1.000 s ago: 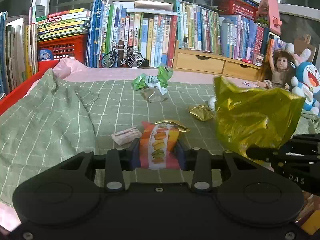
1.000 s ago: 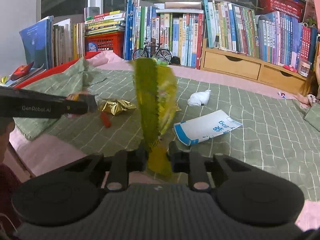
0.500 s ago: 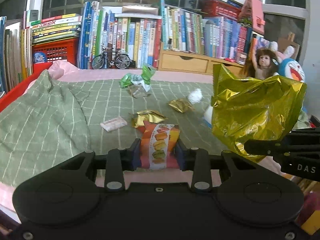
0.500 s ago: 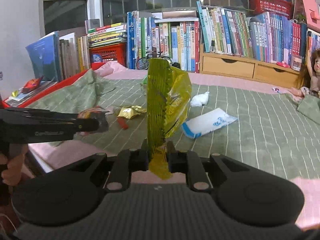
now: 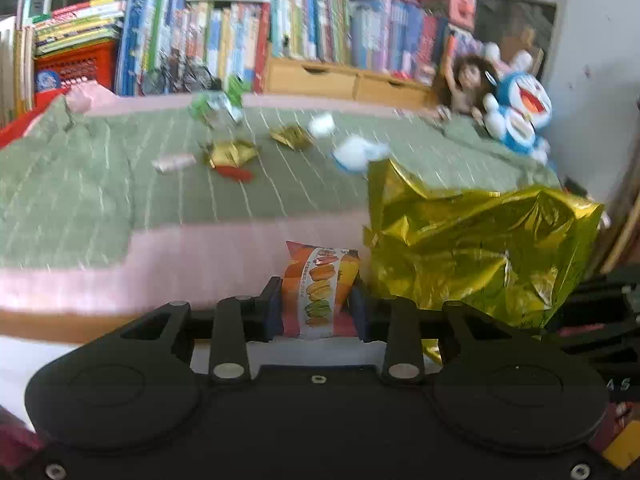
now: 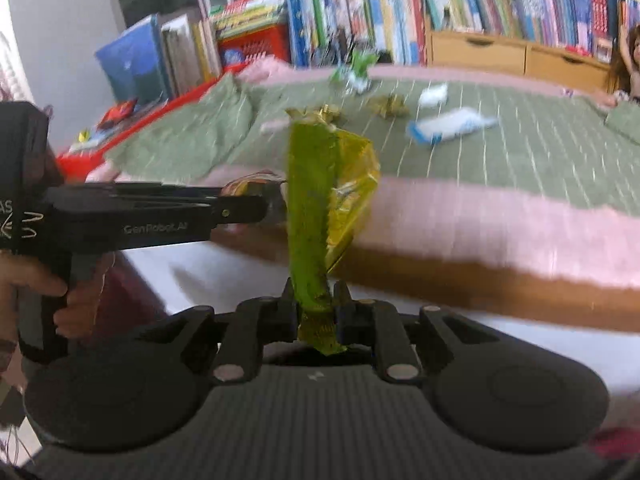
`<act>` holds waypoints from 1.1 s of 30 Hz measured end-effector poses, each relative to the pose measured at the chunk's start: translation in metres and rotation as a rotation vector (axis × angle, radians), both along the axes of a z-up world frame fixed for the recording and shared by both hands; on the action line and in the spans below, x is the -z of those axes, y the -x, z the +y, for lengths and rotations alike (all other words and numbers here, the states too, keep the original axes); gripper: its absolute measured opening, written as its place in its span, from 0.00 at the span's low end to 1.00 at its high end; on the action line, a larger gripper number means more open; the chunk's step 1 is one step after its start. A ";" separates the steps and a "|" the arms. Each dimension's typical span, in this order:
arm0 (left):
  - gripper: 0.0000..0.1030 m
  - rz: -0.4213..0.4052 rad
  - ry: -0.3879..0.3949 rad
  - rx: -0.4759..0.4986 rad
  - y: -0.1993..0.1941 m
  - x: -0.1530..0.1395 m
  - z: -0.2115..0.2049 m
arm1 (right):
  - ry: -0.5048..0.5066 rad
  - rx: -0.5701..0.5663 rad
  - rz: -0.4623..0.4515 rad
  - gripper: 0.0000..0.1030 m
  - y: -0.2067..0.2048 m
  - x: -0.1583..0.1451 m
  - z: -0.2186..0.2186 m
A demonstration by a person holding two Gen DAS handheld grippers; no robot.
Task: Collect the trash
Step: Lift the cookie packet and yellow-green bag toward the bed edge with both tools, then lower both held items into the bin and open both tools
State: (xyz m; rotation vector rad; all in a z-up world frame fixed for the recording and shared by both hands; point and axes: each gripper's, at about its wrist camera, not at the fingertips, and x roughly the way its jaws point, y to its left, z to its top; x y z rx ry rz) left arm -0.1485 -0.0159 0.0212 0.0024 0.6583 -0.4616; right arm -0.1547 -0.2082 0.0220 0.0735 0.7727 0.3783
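Observation:
My left gripper [image 5: 317,308] is shut on an orange snack packet printed with macarons [image 5: 318,290], held out past the bed's near edge. My right gripper [image 6: 316,306] is shut on a crinkled gold foil bag [image 6: 324,200], seen edge-on; the same gold foil bag [image 5: 476,252] fills the right of the left wrist view. The left gripper [image 6: 244,208] reaches in from the left of the right wrist view, gripped by a hand [image 6: 40,280]. More trash lies on the green checked blanket [image 5: 80,192]: gold wrappers [image 5: 230,154], a green wrapper [image 5: 216,106], a white and blue packet [image 6: 450,126], a white wad [image 5: 322,124].
The bed's pink mattress edge [image 5: 180,256] and brown frame [image 6: 500,284] run across both views, with pale floor [image 6: 224,276] below. Shelves of books [image 5: 240,40] and wooden drawers [image 5: 344,80] line the far side. A doll [image 5: 466,84] and a blue plush toy [image 5: 520,112] sit at the right.
Both grippers have pulled back from over the blanket to beyond the bed's near edge, still holding the snack packet and the gold bag. The bed frame and floor have come into view.

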 end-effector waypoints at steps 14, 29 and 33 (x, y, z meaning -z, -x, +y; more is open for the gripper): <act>0.32 0.221 -0.084 0.049 0.023 0.065 -0.008 | -0.020 -0.048 0.234 0.18 0.017 0.032 -0.002; 0.33 0.447 -0.137 0.000 -0.022 0.132 -0.009 | -0.142 0.095 0.622 0.20 -0.035 0.103 -0.025; 0.33 0.491 -0.146 -0.005 -0.030 0.145 -0.011 | -0.142 0.112 0.681 0.21 -0.043 0.118 -0.025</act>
